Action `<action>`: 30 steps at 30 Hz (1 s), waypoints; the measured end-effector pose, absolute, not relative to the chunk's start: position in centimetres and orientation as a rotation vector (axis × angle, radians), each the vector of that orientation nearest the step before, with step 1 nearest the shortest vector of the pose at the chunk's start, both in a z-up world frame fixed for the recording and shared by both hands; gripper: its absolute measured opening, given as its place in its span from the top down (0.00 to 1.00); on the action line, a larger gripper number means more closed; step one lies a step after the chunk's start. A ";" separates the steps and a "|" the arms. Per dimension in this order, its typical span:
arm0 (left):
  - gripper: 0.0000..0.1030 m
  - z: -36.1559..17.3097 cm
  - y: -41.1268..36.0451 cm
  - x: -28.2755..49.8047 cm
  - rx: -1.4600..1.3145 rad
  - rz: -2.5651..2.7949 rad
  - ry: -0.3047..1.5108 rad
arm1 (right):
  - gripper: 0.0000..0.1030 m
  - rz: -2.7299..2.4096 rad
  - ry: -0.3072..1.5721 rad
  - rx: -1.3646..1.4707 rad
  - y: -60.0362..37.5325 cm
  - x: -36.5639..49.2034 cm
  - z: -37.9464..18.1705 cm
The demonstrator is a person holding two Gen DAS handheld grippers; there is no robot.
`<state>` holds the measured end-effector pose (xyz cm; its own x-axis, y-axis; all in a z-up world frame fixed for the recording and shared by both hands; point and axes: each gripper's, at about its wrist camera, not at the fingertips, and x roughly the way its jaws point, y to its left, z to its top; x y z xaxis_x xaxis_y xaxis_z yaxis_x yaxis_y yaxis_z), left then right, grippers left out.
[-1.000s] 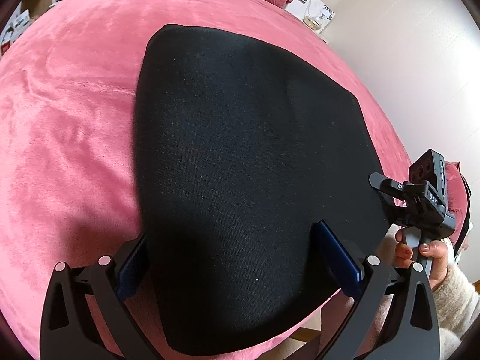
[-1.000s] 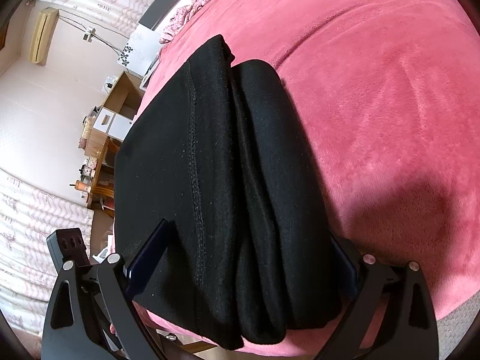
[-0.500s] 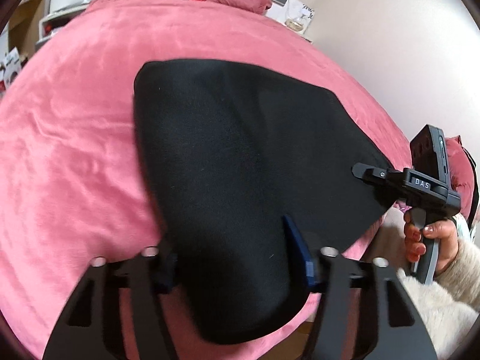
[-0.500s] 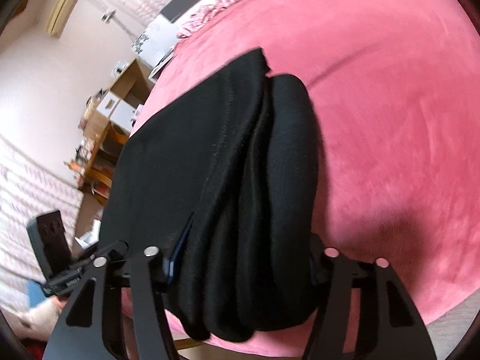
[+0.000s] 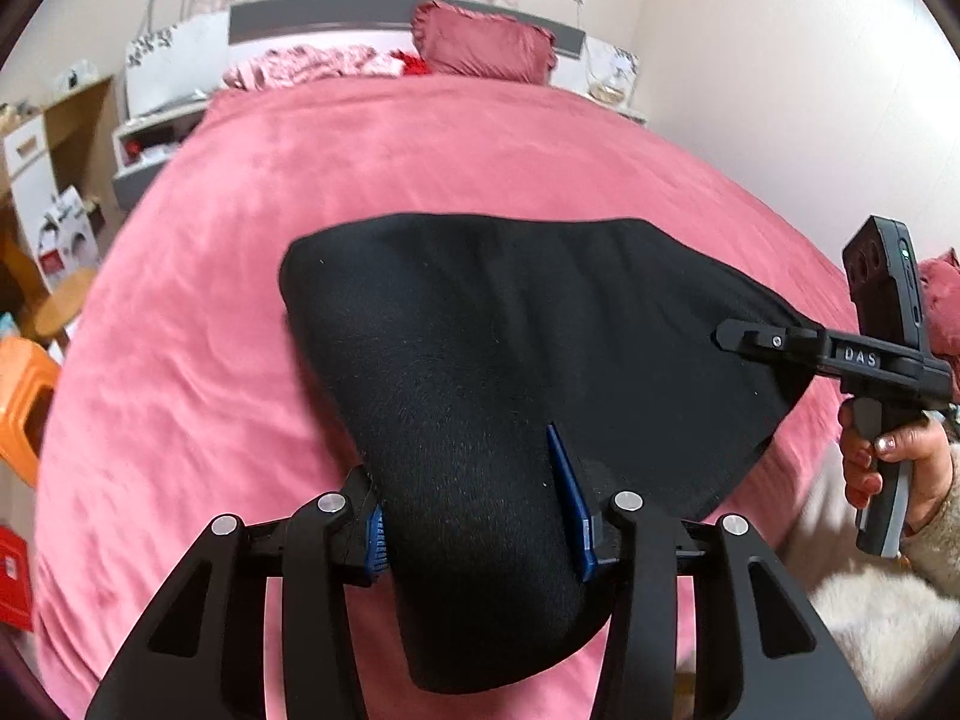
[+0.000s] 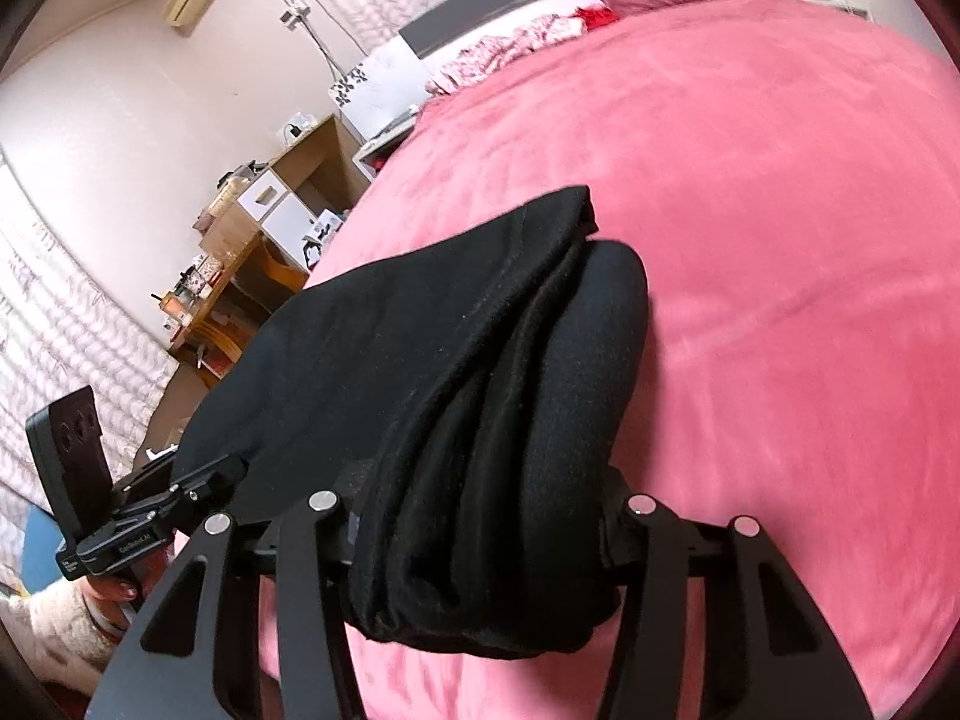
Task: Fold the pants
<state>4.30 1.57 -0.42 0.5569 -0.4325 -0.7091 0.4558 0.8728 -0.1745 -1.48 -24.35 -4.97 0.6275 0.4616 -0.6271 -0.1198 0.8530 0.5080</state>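
Pants (image 5: 510, 360), black, folded thick, lie on pink bed (image 5: 240, 300) near its front edge. Left gripper (image 5: 474, 516) closing, blue pads pinching near corner. Right gripper (image 6: 480, 516) closing on bunched layers at other corner.

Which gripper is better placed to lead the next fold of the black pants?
Probably right: the right gripper is closing on the thick layered edge of the pants; the left gripper closes on a smooth corner.

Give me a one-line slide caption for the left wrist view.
Left gripper closing on the near edge of the black pants over the pink bed cover, the right gripper at their far corner.
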 end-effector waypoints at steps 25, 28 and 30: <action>0.20 -5.3 1.1 16.9 0.191 -0.302 0.658 | 0.15 0.169 0.820 0.376 -23.1 14.0 -10.7; 0.17 -5.6 2.0 16.7 0.100 -0.287 0.679 | 0.15 0.142 0.793 0.353 -22.8 13.2 -10.7; 0.16 -5.7 2.5 16.1 0.032 -0.274 0.698 | 0.15 0.121 0.778 0.345 -22.8 12.5 -10.4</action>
<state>16.13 2.54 -5.72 0.7320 -0.2385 -0.6382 0.2599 0.9636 -0.0620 12.53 -22.83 -10.42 0.7087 0.2326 -0.6661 0.0196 0.9373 0.3481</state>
